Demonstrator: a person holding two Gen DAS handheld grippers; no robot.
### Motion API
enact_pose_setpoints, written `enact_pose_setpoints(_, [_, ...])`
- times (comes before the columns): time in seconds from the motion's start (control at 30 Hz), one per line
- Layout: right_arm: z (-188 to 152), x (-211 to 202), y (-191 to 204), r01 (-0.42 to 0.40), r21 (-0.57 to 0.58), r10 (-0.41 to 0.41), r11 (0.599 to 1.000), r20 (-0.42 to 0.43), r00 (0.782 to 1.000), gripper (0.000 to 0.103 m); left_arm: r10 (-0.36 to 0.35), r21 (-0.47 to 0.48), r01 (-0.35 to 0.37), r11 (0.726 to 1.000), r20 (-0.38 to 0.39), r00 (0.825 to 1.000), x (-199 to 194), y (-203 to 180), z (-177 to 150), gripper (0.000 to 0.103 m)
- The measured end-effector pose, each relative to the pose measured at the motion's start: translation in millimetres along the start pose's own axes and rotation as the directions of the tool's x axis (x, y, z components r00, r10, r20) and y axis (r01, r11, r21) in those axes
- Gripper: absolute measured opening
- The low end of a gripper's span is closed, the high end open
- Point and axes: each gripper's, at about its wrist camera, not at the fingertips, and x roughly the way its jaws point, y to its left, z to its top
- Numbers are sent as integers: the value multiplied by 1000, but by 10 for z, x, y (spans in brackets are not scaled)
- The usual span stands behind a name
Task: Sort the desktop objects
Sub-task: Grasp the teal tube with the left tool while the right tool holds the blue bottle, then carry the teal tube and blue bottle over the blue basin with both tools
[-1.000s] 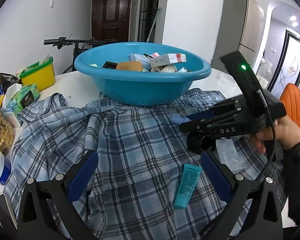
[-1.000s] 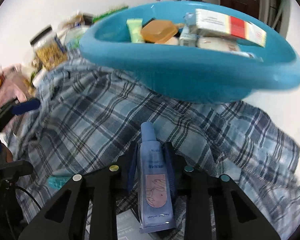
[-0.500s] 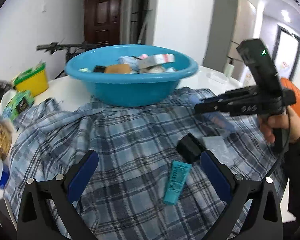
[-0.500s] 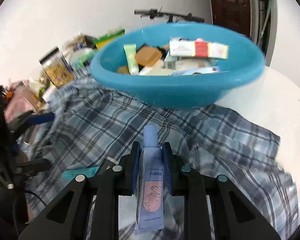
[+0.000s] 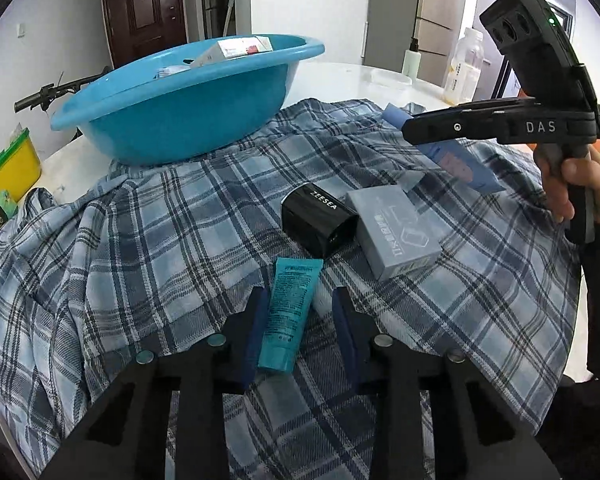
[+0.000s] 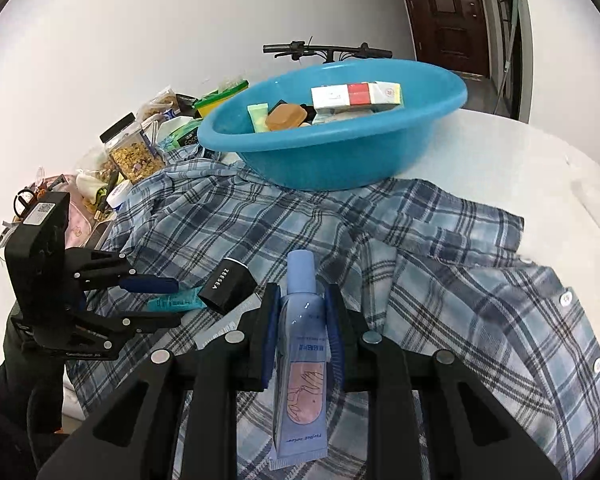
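While the blue basin (image 6: 340,136) sits at the far edge of the plaid shirt (image 5: 160,240), already part-filled with cartons and tubes, it looks rigid and roomy enough to take a dropped item without tipping. Nearer, on the shirt's soft, wrinkled cloth, a grey box (image 5: 394,232) and a black ZEESEA box (image 5: 320,220) lie touching; both seem light, stiff cartons, best pinched across their flat sides. The right gripper (image 6: 302,312) is clamped on a pale blue tube (image 6: 300,360) around its upper body, just below the cap, which is the firmer part; lower down the tube would probably squash and slip. The left gripper (image 5: 300,320) stands apart, straddling a teal tube (image 5: 288,312) that lies flat on the shirt; whether the pads already touch it I cannot tell.
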Motion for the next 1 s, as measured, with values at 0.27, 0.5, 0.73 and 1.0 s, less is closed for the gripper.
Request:
enact_pose_setpoints(0.27, [-40,-2,17,-6,0,6,1000,9,1000,21,18,7,-17,1000,-30,999,108,-32,-1,35])
enact_pose_setpoints(0.5, [-56,-14,37,-8,3,8,1000,15,1000,21,17,-30,-17,999,4,1000,34,-2,-34,23])
enact_pose_setpoints(0.73, [-4,-30,120,-12,-4,12,1000,27,1000,21,-3,-79,11,997,100,995,-292,59,48,23])
enact_pose_setpoints(1.0, [230,-96,324,-23,-32,25,999,62,998,21,3,-95,16,995,195,981,-653,118,344,23])
